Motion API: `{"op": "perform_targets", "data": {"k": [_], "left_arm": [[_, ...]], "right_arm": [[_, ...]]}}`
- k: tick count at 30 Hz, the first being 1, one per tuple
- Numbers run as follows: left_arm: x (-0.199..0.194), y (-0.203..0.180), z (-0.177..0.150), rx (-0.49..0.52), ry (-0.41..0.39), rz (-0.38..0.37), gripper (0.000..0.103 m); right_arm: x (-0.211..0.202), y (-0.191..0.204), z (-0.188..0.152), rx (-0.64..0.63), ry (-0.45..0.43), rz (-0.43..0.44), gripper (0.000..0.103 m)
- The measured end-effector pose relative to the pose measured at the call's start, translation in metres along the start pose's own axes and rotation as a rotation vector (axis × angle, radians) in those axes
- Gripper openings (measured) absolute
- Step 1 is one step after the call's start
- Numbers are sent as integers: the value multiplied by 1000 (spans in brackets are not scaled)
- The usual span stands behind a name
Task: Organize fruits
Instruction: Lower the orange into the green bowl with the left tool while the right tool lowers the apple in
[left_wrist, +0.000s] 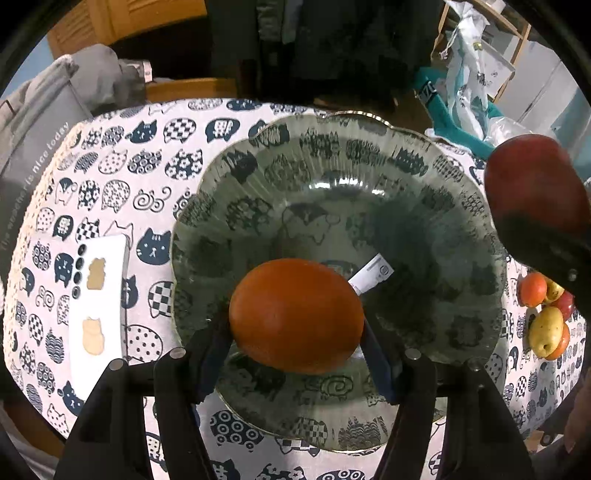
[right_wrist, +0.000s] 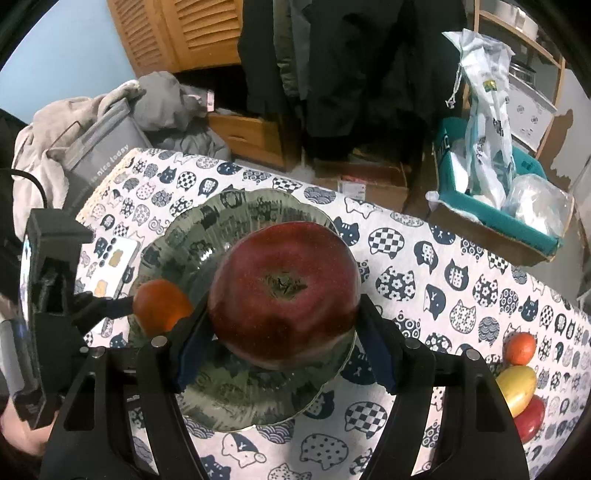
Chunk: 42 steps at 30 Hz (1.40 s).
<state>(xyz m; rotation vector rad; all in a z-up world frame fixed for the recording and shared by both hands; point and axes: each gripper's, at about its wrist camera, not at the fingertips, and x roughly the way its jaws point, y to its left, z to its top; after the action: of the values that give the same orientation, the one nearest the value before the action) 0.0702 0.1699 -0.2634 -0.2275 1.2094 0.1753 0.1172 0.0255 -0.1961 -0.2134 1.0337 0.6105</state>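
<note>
Orange-skinned and oval, one fruit (left_wrist: 296, 320) sits pinched between the left gripper's (left_wrist: 295, 354) blue pads, long axis running crosswise from finger to finger, held above the near part of the ribbed green glass plate (left_wrist: 406, 177). One dark red apple (right_wrist: 283, 293) is clamped in the right gripper (right_wrist: 284, 343), blossom end facing the camera, also over the plate. Nothing lies in the plate but a white sticker (left_wrist: 371, 273). On the cat-print tablecloth (right_wrist: 461, 266) to the right lies a small heap of fruits (right_wrist: 521, 380): three show in the right wrist view, about five in the left. One white phone (left_wrist: 96, 306) lies left of the plate.
</note>
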Motion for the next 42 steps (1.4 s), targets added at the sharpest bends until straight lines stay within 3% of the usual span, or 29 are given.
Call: {"op": "perform_targets", "data": {"k": [6, 14, 15, 18, 24, 34, 42], "left_arm": [[20, -1, -4, 0, 63, 7, 68], [22, -4, -4, 12, 64, 27, 69], [23, -5, -2, 13, 64, 29, 73], [9, -8, 0, 15, 15, 35, 85], [-16, -3, 2, 17, -30, 45, 87], [-49, 33, -6, -72, -97, 76, 87], [-52, 47, -16, -95, -91, 92, 87]], "right_arm": [[2, -2, 0, 7, 2, 6, 74], [2, -4, 0, 14, 6, 9, 74], [2, -5, -1, 17, 5, 11, 74], [2, -7, 1, 28, 7, 14, 74], [3, -10, 5, 47, 14, 17, 74], [33, 7, -3, 1, 120, 11, 74], [62, 34, -18, -87, 232, 1, 74]]}}
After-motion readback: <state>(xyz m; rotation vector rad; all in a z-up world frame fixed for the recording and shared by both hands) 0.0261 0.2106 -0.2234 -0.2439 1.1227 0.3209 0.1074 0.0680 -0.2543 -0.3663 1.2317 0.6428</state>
